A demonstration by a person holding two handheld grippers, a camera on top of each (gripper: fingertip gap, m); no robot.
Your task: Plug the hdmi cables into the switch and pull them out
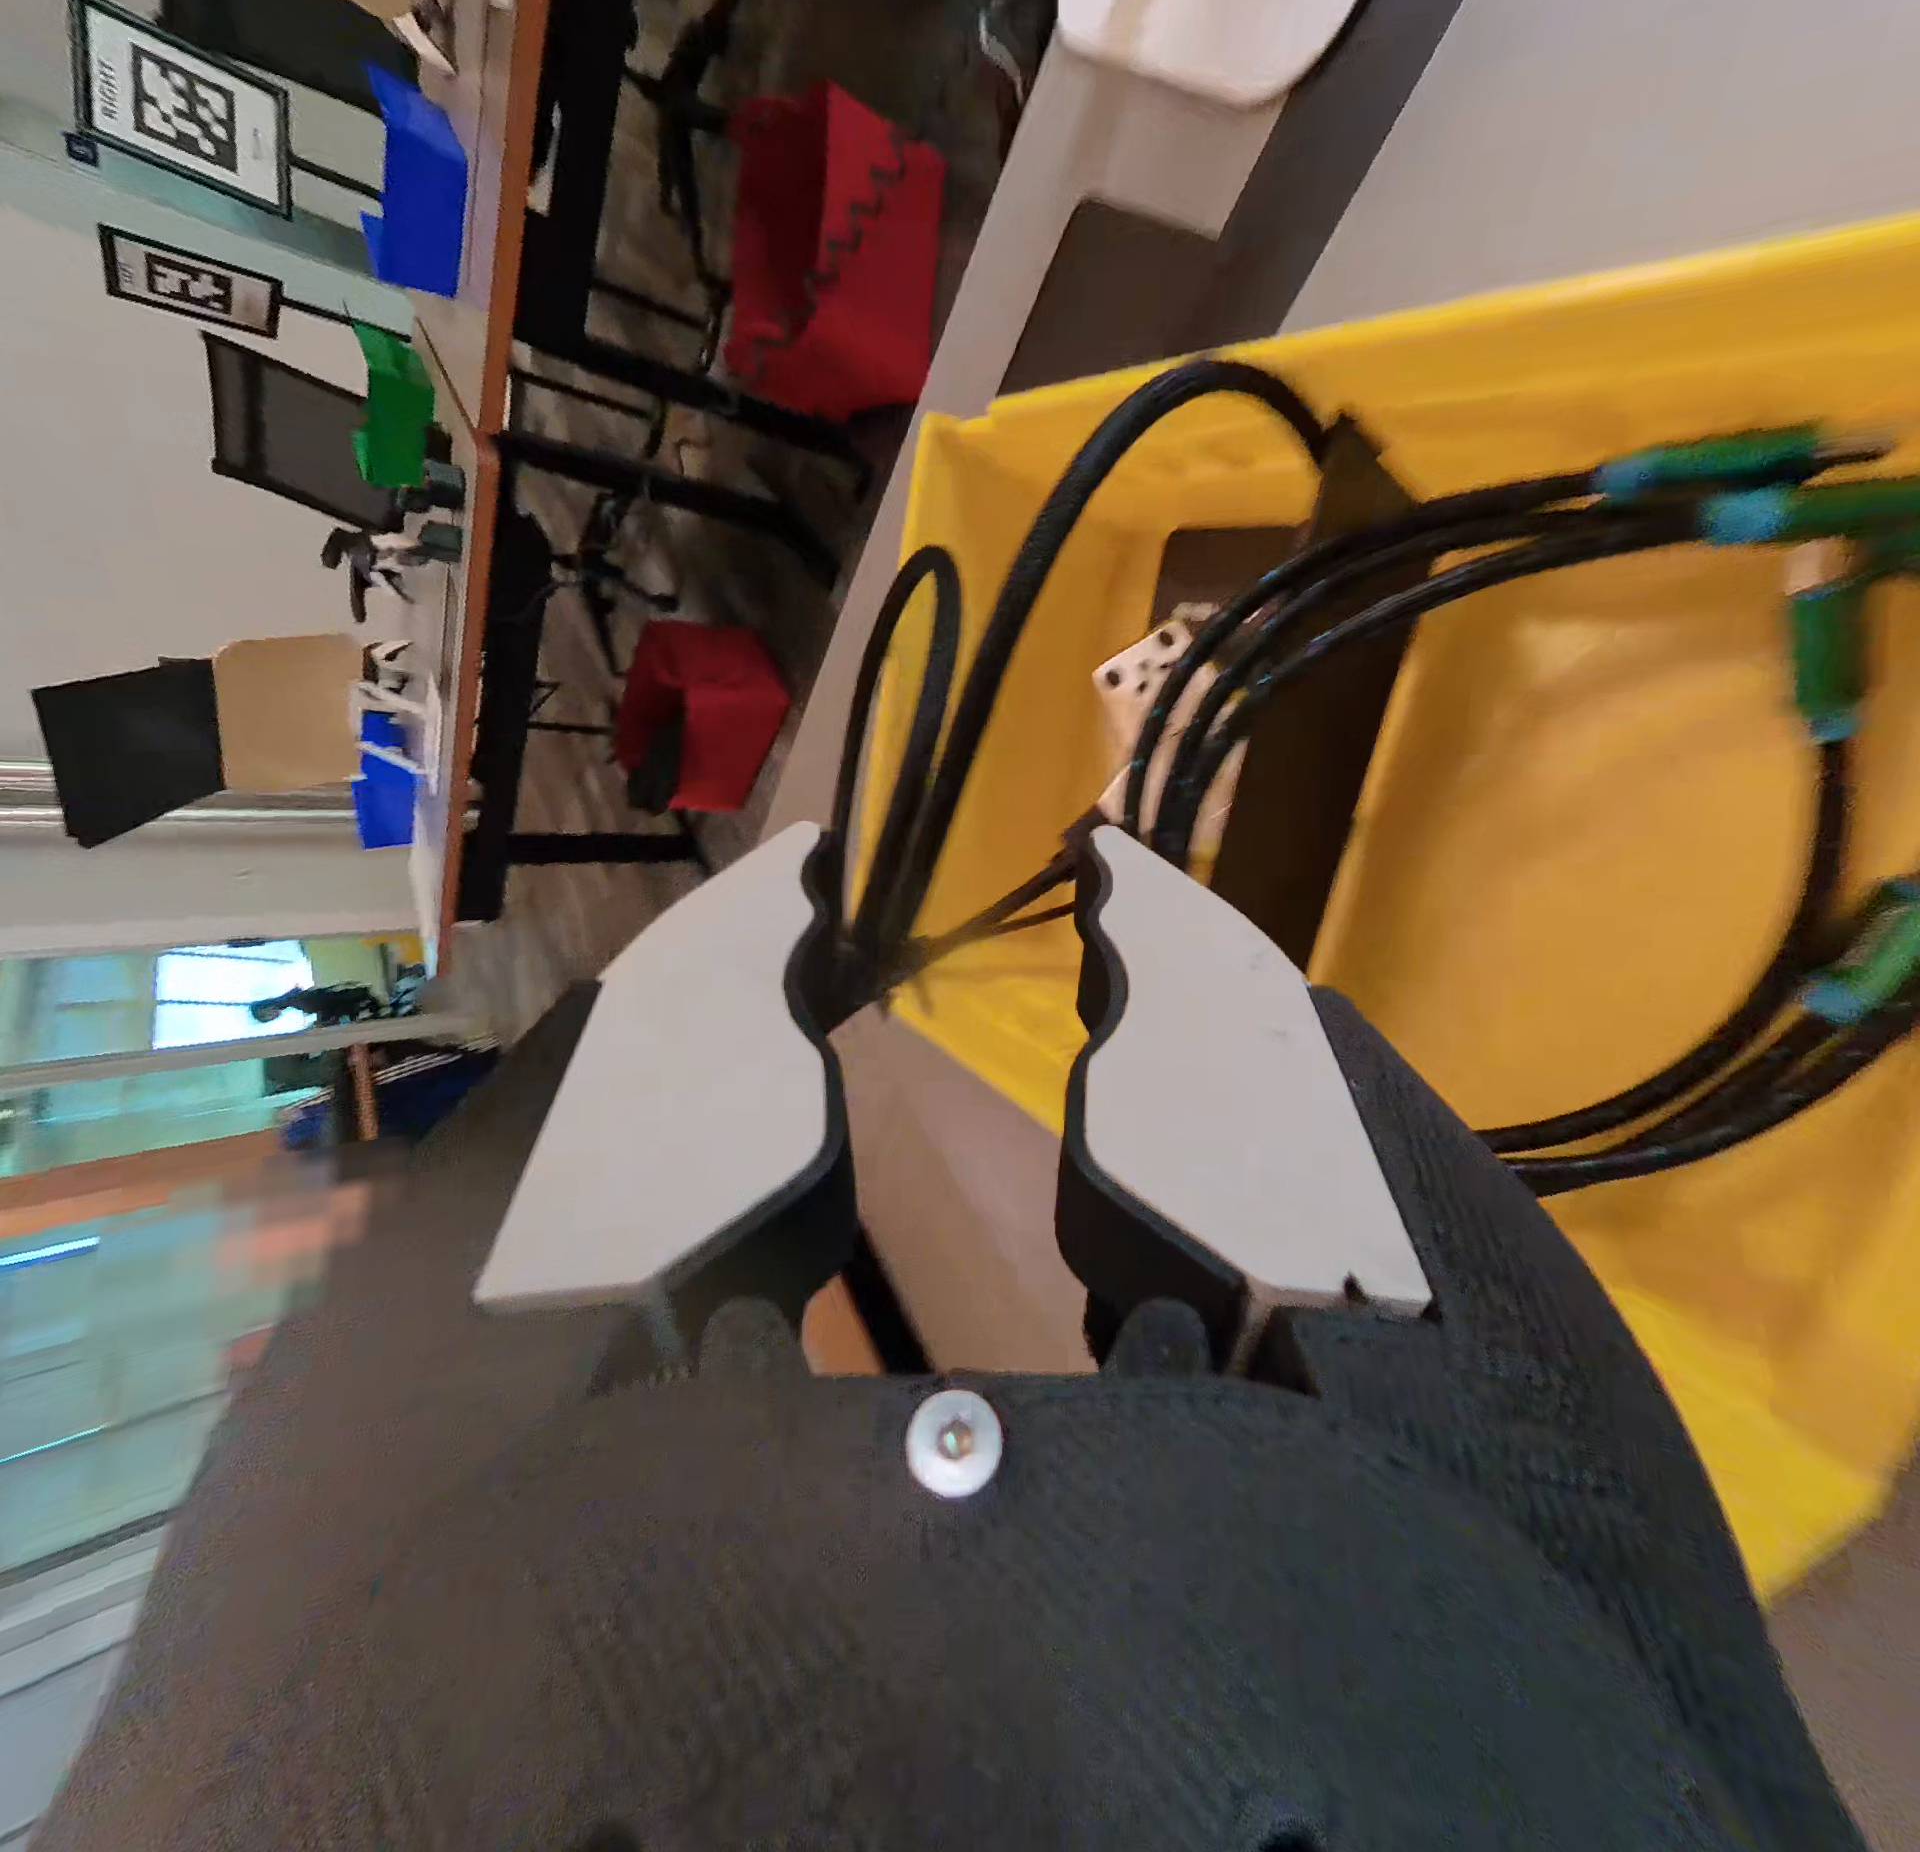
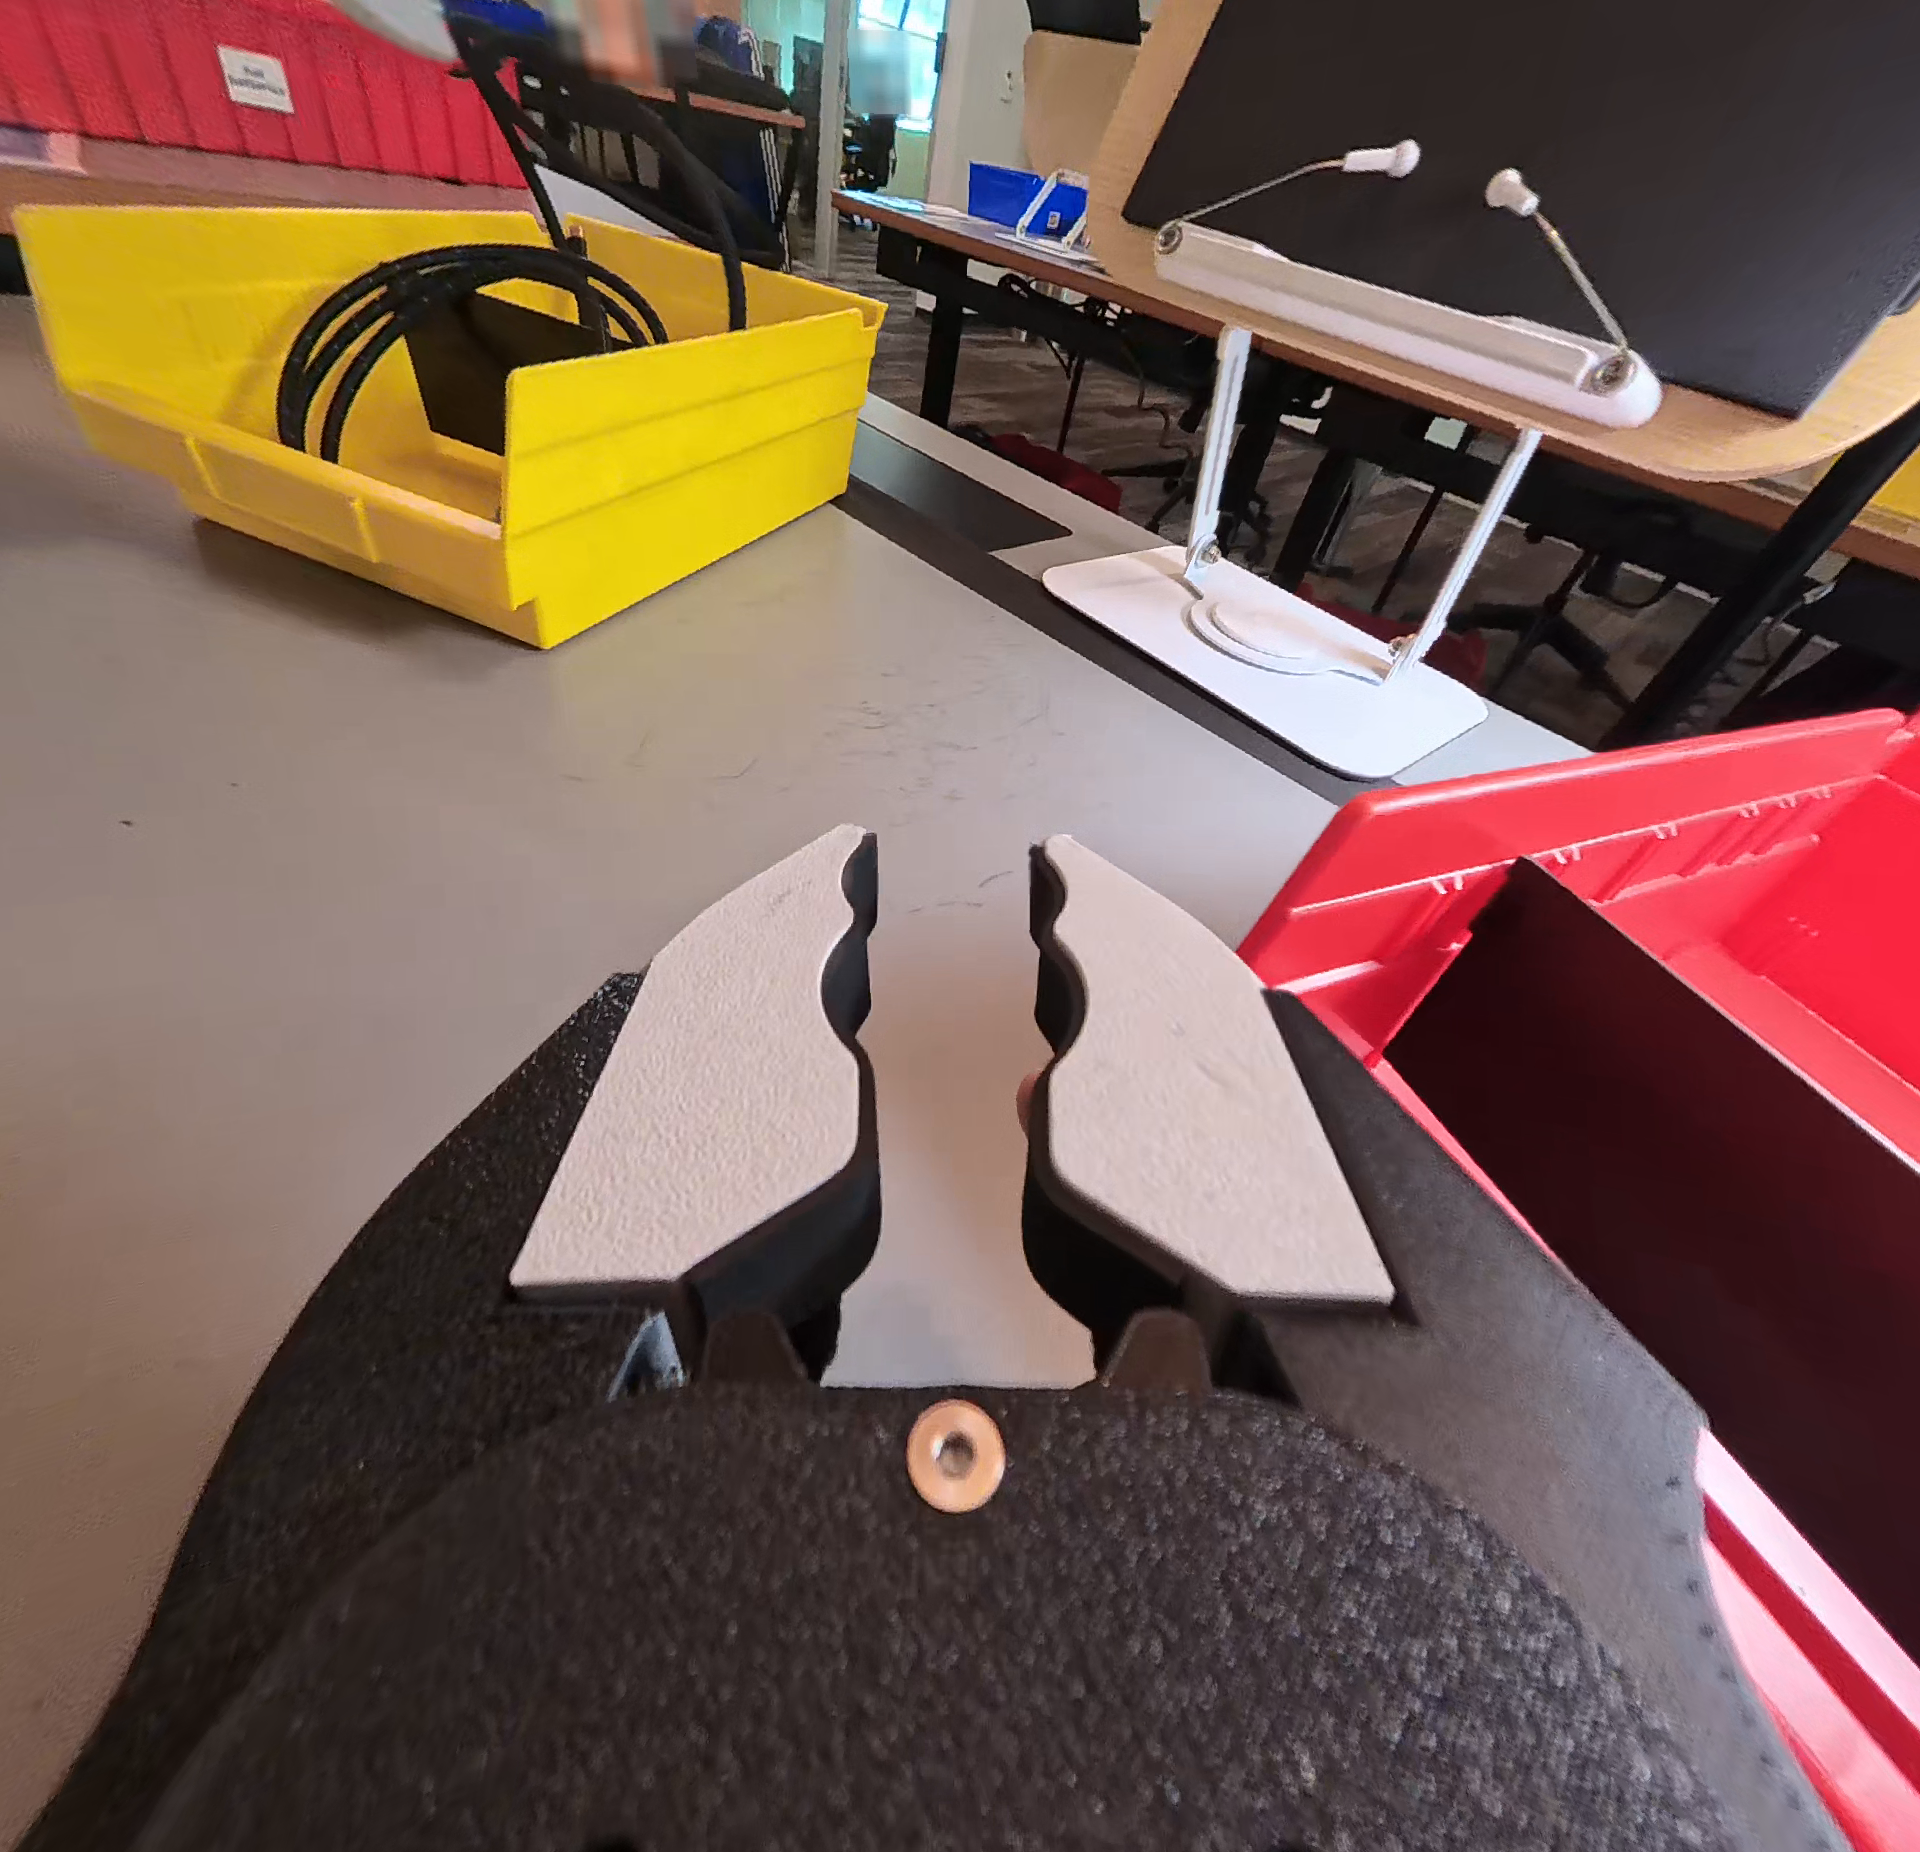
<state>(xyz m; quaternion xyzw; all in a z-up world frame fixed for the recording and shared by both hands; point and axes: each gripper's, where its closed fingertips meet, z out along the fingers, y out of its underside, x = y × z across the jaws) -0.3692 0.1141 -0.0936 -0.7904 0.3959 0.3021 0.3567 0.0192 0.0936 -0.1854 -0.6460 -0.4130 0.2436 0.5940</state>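
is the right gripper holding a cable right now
No, the right gripper is open and empty above the grey table.

Glossy yellow plastic bin [image 2: 644, 431]; braided matt black cables [image 1: 1039, 576]; smooth grey table [image 2: 312, 867]; rough black printed gripper body [image 2: 935, 1646].

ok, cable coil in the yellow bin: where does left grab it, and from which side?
Probably one of the green plug housings rather than the black coil: they look rigid and lie exposed on the loops in the yellow bin. Come in through the bin's open top; the left gripper is open at its rim.
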